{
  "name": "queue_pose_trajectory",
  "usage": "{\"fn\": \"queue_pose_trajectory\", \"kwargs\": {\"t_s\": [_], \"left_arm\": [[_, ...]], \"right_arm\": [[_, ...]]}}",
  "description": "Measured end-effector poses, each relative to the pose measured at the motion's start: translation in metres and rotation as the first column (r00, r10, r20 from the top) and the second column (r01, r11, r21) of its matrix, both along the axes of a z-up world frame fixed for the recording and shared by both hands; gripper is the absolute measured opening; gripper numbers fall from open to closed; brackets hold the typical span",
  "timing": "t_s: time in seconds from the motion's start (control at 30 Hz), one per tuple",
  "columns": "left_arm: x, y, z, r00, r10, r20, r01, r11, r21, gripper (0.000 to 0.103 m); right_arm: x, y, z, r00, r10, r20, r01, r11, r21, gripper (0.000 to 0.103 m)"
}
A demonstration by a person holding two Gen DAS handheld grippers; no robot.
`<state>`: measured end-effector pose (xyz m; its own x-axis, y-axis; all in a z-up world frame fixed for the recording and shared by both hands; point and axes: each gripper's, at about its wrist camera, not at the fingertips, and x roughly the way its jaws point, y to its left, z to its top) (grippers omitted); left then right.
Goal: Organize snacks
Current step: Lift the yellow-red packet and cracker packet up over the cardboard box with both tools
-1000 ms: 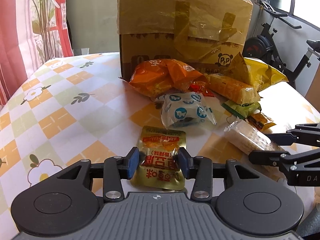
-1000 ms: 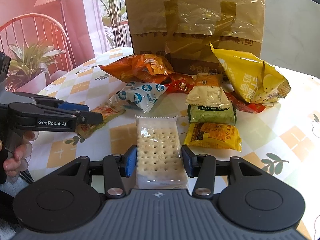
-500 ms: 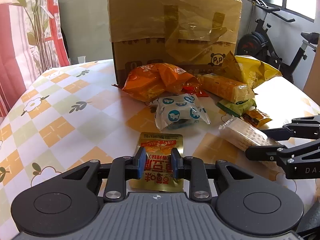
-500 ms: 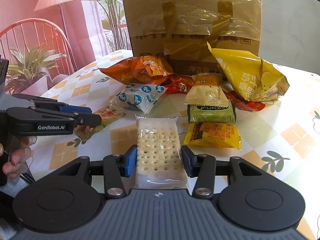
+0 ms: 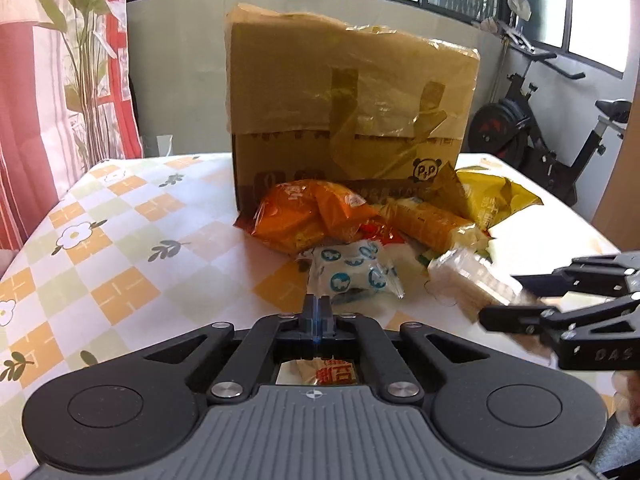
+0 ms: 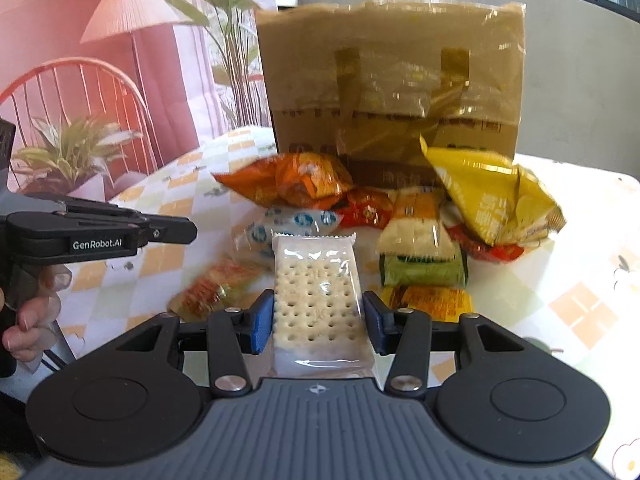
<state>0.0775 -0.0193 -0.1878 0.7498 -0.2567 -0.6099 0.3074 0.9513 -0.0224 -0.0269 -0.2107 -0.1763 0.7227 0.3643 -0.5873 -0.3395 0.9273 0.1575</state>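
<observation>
Both my grippers hold snacks in front of the cardboard box.

My left gripper (image 5: 317,312) has its jaws pressed together on the gold snack packet (image 5: 326,372), which hangs below the fingers, glimpsed through the frame gap. My right gripper (image 6: 319,320) clamps the cracker pack (image 6: 316,288) by its two long edges, pack pointing toward 12 o'clock. The remaining snacks lie heaped on the checked tablecloth (image 5: 120,240) against the cardboard box (image 6: 392,92), the yellow chip bag (image 6: 492,200) at about 2 o'clock.

Low wrist views, both facing cardboard box (image 5: 352,120)
</observation>
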Motion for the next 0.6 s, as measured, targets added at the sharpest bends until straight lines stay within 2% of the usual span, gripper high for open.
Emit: {"fn": "queue_pose_trajectory", "kwargs": {"t_s": [0.07, 0.1, 0.13, 0.17, 0.2, 0.23, 0.33, 0.43, 0.6], "left_arm": [[0.002, 0.003, -0.003, 1.0, 0.008, -0.029, -0.008, 1.0, -0.01, 0.004], [0.003, 0.004, -0.004, 0.999, 0.008, -0.043, -0.009, 1.0, -0.021, 0.011], [0.004, 0.004, -0.006, 0.998, 0.007, -0.055, -0.008, 1.0, -0.027, 0.035], [0.005, 0.002, -0.007, 0.998, 0.006, -0.062, -0.008, 1.0, -0.026, 0.051], [0.006, 0.0, -0.009, 0.998, 0.01, -0.06, -0.011, 1.0, -0.022, 0.076], [0.006, -0.002, -0.011, 0.998, 0.016, -0.053, -0.017, 1.0, -0.018, 0.081], [0.014, -0.013, -0.022, 0.994, 0.006, -0.108, -0.005, 1.0, 0.012, 0.081], [0.022, -0.022, -0.036, 0.989, 0.05, -0.142, -0.039, 0.996, 0.078, 0.08], [0.025, -0.029, -0.04, 0.99, 0.068, -0.122, -0.056, 0.994, 0.095, 0.08]], "right_arm": [[0.0, 0.0, 0.002, 1.0, 0.0, 0.005, 0.0, 1.0, -0.003, 0.048], [-0.001, 0.0, 0.002, 1.0, 0.0, 0.004, 0.0, 1.0, -0.001, 0.048], [-0.001, 0.0, 0.001, 1.0, -0.002, 0.002, 0.002, 1.0, 0.001, 0.048], [-0.001, 0.0, 0.0, 1.0, -0.003, -0.001, 0.003, 1.0, 0.003, 0.048], [-0.001, 0.0, -0.001, 1.0, -0.004, -0.005, 0.004, 1.0, 0.006, 0.048], [-0.001, -0.001, -0.002, 1.0, -0.004, -0.008, 0.004, 1.0, 0.008, 0.048], [-0.001, -0.001, -0.005, 1.0, -0.002, -0.014, 0.002, 1.0, 0.011, 0.048], [-0.001, -0.002, -0.008, 1.0, 0.0, -0.022, 0.001, 1.0, 0.014, 0.048], [0.0, -0.004, -0.013, 0.999, -0.006, -0.037, 0.007, 1.0, 0.022, 0.048]]}}
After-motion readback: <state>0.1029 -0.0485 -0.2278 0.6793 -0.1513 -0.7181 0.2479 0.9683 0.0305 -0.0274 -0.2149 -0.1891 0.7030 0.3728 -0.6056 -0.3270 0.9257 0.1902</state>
